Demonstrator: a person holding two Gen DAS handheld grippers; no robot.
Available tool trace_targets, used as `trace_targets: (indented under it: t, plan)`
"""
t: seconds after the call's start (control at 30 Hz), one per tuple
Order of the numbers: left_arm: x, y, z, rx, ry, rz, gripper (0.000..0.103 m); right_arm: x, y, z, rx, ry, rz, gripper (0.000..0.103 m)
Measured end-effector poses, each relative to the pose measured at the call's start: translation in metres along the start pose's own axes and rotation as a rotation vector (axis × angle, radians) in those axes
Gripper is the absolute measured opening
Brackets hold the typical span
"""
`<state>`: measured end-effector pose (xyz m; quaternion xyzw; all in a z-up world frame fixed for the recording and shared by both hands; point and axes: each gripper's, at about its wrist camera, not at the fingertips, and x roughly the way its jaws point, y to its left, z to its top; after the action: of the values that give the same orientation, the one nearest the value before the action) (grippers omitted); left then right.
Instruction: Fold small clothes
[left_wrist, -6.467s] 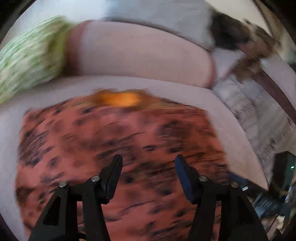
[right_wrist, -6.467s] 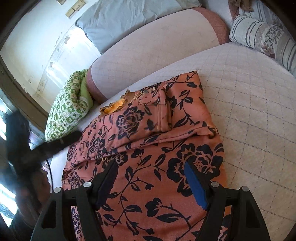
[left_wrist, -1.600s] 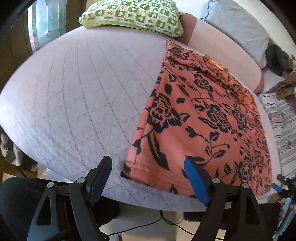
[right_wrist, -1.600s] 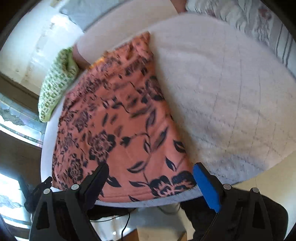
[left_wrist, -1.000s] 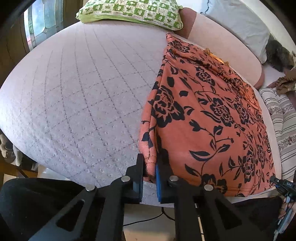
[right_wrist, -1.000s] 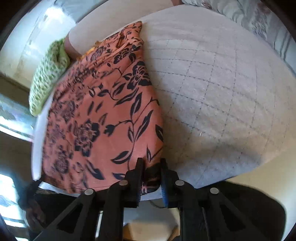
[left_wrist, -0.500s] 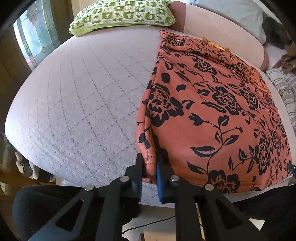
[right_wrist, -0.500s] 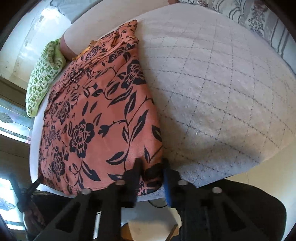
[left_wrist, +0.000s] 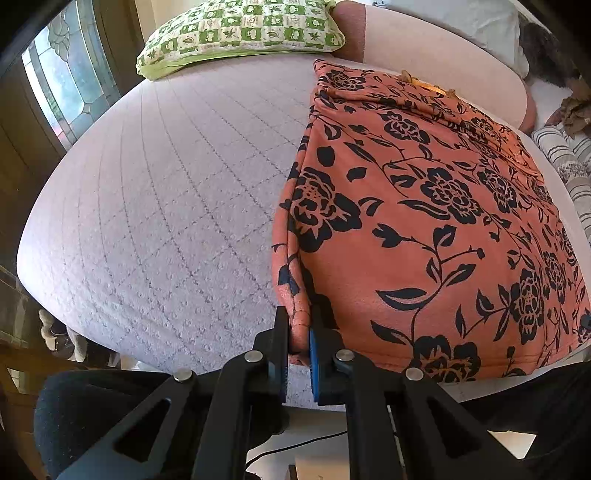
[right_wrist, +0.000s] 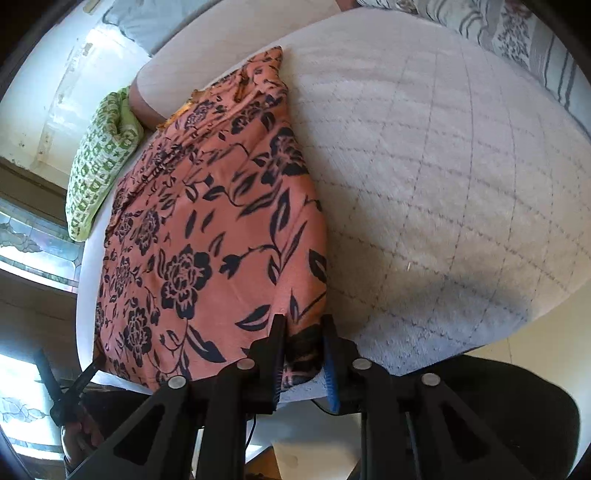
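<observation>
Two grippers pinch the near hem of the dress (left_wrist: 424, 221): the left gripper (left_wrist: 298, 339) is clamped on its left corner, the right gripper (right_wrist: 303, 347) on its right corner. The dress lies flat on a quilted bed (left_wrist: 166, 184), its far end by a green pillow (left_wrist: 240, 33).

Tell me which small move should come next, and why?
Probably lift both near corners together and carry them toward the far edge. The left gripper and right gripper are each shut on a near corner of the garment, which lies flat on the bed.
</observation>
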<state>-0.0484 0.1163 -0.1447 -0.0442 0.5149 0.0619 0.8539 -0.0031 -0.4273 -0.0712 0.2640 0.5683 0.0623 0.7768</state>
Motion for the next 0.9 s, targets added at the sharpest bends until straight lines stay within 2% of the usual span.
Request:
trace_targets:
  t: [0.13, 0.2, 0.27, 0.33, 0.37, 0.4, 0.43, 0.57, 0.67, 0.73, 0.9]
  plan:
    - [0.0, 0.0, 0.0, 0.004, 0.0, 0.003, 0.009, -0.004, -0.007, 0.001, 0.032, -0.018, 0.016, 0.024]
    - [0.0, 0.0, 0.0, 0.008, -0.001, 0.006, 0.009, -0.003, -0.009, 0.002, 0.041, -0.016, 0.013, 0.033]
    - [0.001, 0.0, 0.0, 0.011, -0.001, 0.006, 0.009, -0.002, -0.009, 0.003, 0.048, -0.013, 0.012, 0.065]
    - [0.001, 0.0, 0.0, 0.012, 0.001, 0.005, 0.009, -0.001, -0.005, 0.003, 0.028, -0.011, 0.013, 0.065]
    - [0.001, 0.0, 0.0, 0.012, 0.001, 0.003, 0.009, 0.0, -0.004, 0.002, 0.021, -0.009, 0.011, 0.06]
    - [0.001, 0.0, 0.0, 0.011, 0.001, 0.0, 0.009, 0.002, -0.003, 0.003, 0.017, 0.004, 0.004, 0.049]
    - [0.001, 0.001, 0.0, 0.007, 0.001, -0.006, 0.009, 0.004, -0.003, 0.003, 0.022, 0.015, 0.001, 0.019]
    - [-0.005, 0.005, 0.003, -0.006, -0.006, -0.036, 0.009, -0.009, -0.006, 0.006, 0.073, -0.012, 0.107, 0.018]
    - [-0.023, 0.013, 0.01, -0.033, -0.052, -0.074, 0.009, -0.029, -0.005, 0.013, 0.091, -0.066, 0.175, 0.018]
    - [-0.022, 0.014, 0.015, -0.043, -0.051, -0.082, 0.009, -0.028, -0.004, 0.016, 0.082, -0.067, 0.173, 0.018]
    - [-0.006, 0.015, 0.015, -0.068, 0.021, -0.105, 0.008, -0.01, -0.011, 0.013, 0.107, -0.017, 0.168, 0.018]
